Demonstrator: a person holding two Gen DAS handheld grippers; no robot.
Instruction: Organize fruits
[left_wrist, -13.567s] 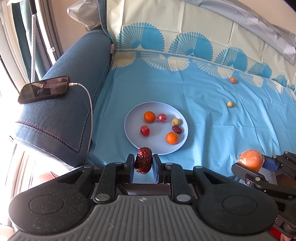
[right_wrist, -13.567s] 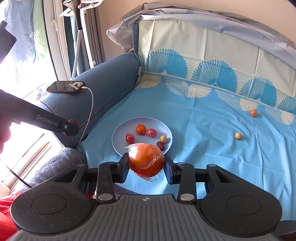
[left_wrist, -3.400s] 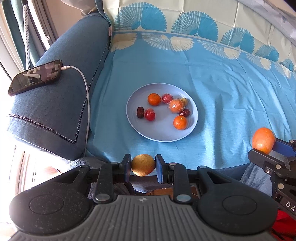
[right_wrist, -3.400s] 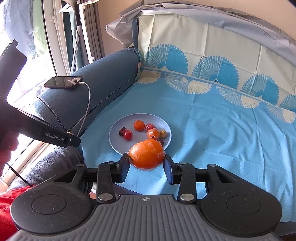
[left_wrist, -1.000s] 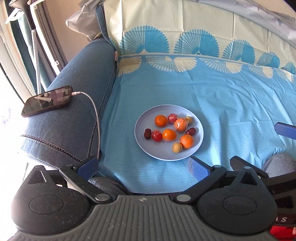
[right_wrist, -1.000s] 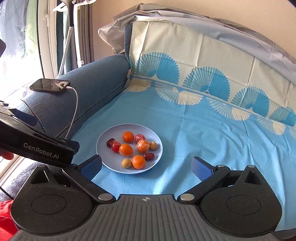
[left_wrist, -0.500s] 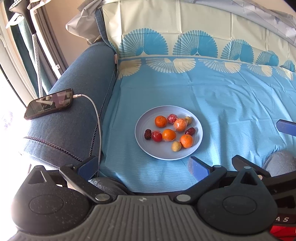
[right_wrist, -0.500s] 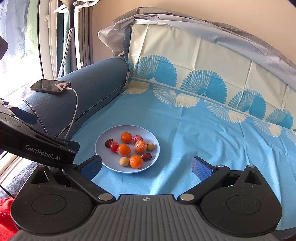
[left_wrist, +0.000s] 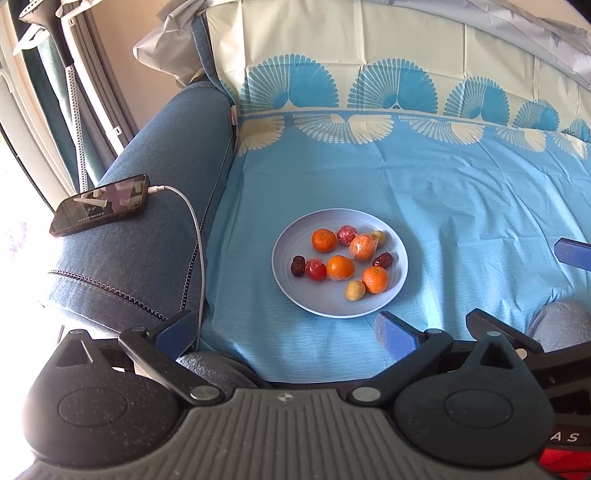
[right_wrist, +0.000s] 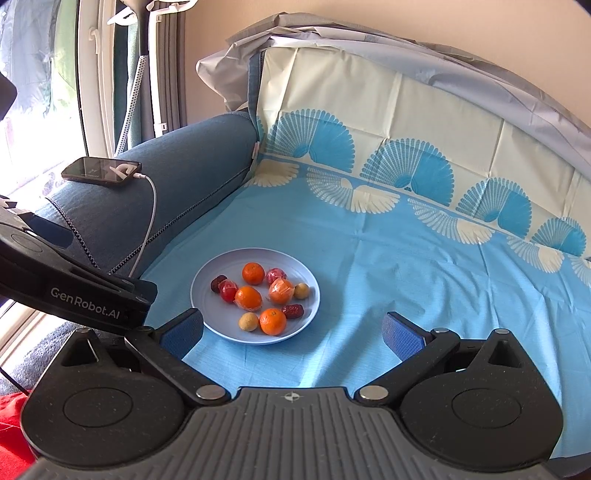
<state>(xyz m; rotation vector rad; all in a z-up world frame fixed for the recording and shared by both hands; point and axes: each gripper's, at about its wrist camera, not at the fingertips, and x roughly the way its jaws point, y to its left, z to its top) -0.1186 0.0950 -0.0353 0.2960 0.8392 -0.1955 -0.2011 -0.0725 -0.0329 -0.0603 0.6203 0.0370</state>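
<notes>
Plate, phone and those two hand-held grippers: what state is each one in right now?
Plate: on the blue sheet, holding nine small fruits.
Phone: flat on the sofa arm, cable plugged in.
Left hand-held gripper: open, holding nothing.
Right hand-held gripper: open, holding nothing.

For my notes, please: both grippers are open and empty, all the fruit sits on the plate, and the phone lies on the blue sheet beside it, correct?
Not quite: the phone lies on the sofa armrest, as the left wrist view shows. The rest holds.
</notes>
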